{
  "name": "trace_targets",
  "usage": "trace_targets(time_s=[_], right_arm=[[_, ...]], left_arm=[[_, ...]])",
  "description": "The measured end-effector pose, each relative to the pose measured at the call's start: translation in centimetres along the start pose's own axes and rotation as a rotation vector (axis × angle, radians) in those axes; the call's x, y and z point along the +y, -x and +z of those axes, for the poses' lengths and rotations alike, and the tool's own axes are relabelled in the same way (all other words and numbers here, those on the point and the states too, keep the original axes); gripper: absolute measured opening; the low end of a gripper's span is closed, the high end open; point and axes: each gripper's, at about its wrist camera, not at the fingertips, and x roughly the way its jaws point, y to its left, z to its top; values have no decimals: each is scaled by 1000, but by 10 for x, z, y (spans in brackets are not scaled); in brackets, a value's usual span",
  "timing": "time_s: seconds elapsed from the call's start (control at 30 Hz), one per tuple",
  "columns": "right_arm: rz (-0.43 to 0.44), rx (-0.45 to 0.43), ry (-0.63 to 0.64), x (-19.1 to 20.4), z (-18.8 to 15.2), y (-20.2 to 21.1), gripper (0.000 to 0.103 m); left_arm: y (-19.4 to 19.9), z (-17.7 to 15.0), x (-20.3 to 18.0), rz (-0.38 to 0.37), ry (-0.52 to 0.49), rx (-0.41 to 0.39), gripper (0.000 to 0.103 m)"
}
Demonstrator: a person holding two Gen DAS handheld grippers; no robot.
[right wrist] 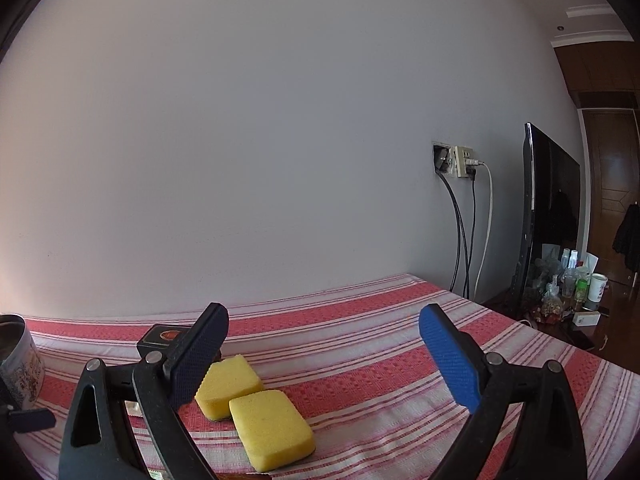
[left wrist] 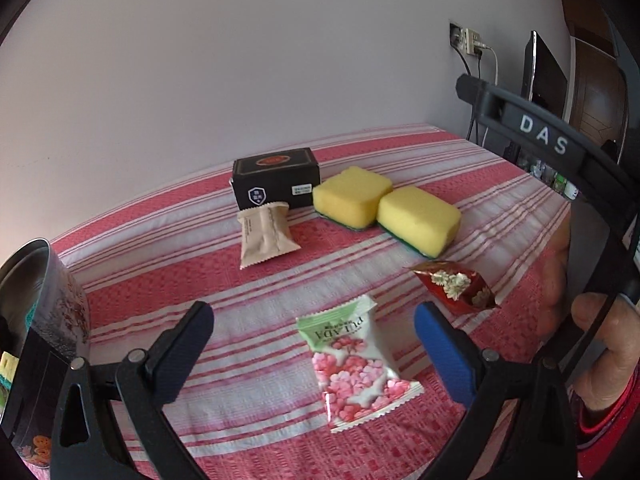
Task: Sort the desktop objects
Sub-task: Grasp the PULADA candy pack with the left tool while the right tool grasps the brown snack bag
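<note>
On the red-striped cloth lie a green-and-pink candy packet, a red snack packet, a beige sachet, a black box and two yellow sponges. My left gripper is open, hovering over the candy packet, which lies between its blue pads. My right gripper is open and empty, raised above the sponges; the black box shows behind its left finger. The right gripper's frame and a hand show at the left view's right edge.
A metal tin with printed sides stands at the table's left. Wall sockets with cables, a dark TV screen and a cluttered side table lie beyond the right end of the table.
</note>
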Motion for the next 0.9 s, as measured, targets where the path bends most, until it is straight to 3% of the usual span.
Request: trace_targets(time_s=[0.13,0.37,0.5,0.57,0.6,0.8,0.9], right_arm=[[1,-6,-48,-10,2,2,98],[-23,-7,-119,-28,4,0,98],[-18,16,-151,-35,3,-5,98],[-17,19,-152,-34,3,-4,98],[-18,18,-151,-35,3,-4,98],[-20,29,-142,-32,0,-6,98],[-25,42,-145,-34,-2,-8,98]], left_arm=[[-13,1,-9,-25,7,72,100],[-32,-2,-9,-88,56,193,81],[-29,-4,-11,-79,47,194,80],[-28,-4,-13,-77,35,187,67],[-27,-3,-12,-83,24,181,51],[-27,-1,-10,-111,10,179,48],[-25,0,2,-191,56,161,48]])
